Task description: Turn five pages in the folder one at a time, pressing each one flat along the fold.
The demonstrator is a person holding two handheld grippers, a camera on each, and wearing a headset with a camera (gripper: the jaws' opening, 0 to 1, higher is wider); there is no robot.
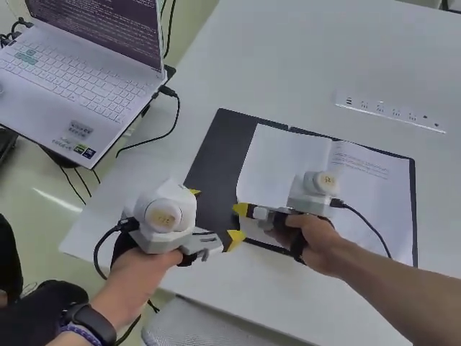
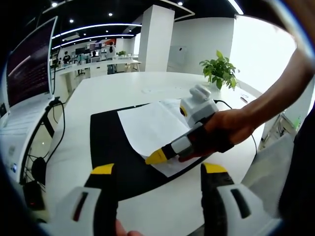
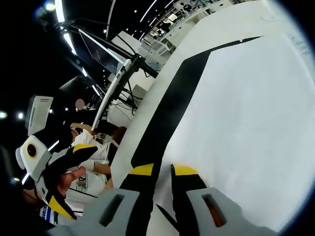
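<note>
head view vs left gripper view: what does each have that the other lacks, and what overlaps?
Head view: printed lines on the right-hand sheet, the rounded white body of the left gripper seen from above, a dark wristband.
Left gripper view: a potted plant, a white pillar, ceiling lights.
Both: the black folder, the lifted page, the right gripper at its lower corner, the laptop.

The white table point(image 1: 302, 58) carries an open black folder point(image 1: 215, 162) just below centre, toward 5 o'clock (white pages showing on top); it lies flat on the bare top. A white socket strip point(image 1: 392, 112) sits at 2 o'clock, well apart from the folder.
</note>
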